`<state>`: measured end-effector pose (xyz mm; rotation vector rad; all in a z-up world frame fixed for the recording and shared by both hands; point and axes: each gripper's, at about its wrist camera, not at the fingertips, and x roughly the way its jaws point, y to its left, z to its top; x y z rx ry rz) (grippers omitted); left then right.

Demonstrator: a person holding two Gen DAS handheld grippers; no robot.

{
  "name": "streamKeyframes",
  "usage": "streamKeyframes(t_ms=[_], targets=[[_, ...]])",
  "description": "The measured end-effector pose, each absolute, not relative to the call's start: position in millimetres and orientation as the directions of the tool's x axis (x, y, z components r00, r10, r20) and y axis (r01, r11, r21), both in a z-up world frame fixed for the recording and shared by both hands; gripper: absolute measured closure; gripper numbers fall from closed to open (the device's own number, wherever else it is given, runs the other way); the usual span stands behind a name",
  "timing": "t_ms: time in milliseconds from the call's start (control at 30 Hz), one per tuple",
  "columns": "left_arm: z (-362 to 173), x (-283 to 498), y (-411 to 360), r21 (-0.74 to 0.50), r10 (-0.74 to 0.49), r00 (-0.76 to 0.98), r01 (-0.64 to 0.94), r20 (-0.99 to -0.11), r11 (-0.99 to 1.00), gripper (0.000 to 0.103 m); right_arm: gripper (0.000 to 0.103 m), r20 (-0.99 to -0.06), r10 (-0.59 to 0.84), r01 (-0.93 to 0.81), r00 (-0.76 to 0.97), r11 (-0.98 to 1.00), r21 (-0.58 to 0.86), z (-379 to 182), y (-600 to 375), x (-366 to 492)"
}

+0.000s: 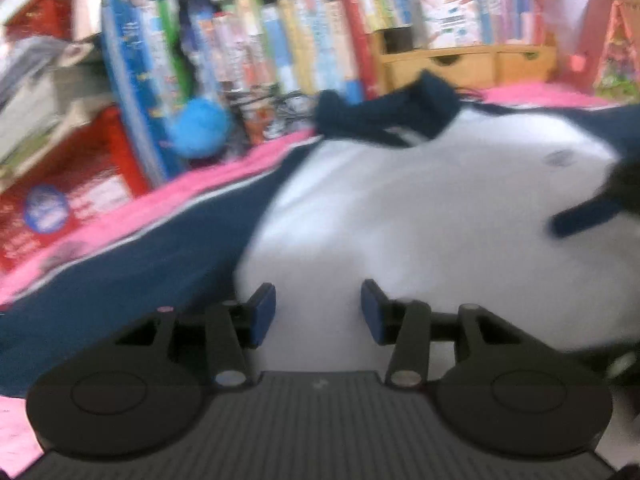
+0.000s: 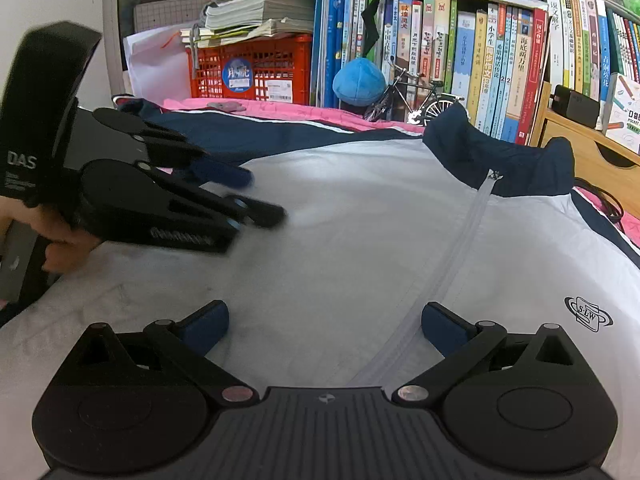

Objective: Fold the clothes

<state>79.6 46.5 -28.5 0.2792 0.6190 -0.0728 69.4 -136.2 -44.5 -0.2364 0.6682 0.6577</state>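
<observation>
A jacket (image 2: 360, 240) lies spread flat, front up, on a pink blanket (image 2: 280, 110) that covers the surface in front of a shelf of books (image 2: 480, 60). Its body is white and smooth, with only light creases near the lower left. The stand-up collar (image 2: 500, 160) is dark navy, as are the sleeves and shoulder panels, which carry a thin white stripe. A pale zipper (image 2: 448, 264) runs closed from the collar down the middle of the chest, and a small dark emblem (image 2: 588, 314) sits on the chest to the right of it.

The right gripper (image 2: 324, 324) hovers over the lower chest with its blue-padded fingers spread wide apart, nothing between them, the zipper passing just inside the right-hand finger. The left gripper (image 1: 318, 312), blurred in its own view, is over the white fabric near the navy sleeve (image 1: 140, 272); its fingers stand partly apart and grip nothing. A hand (image 2: 60, 240) holds it.
</observation>
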Motion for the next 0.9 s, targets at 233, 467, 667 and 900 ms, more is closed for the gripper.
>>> streamKeyframes(t_ms=[233,467,667,900], targets=[[-32,83,79,0.172,0.033,0.811,0.084,-0.584,0.982,0.055,0.0,-0.641,0.487,-0.633,0.593,0.774,0.003,-45,-136,69],[-33,83,73,0.227,0.064,0.819,0.082,-0.57,0.971,0.055,0.0,-0.642,0.488,-0.634,0.592,0.773,0.003,-45,-136,69],[-34,82,69,0.254,0.082,0.823,0.078,-0.562,0.964,0.055,0.0,-0.644,0.478,-0.627,0.597,0.779,-0.003,-44,-131,73],[-33,83,74,0.216,0.049,0.819,0.093,-0.571,0.972,0.054,0.0,-0.649,0.449,-0.563,0.614,0.825,0.037,-42,-200,82]])
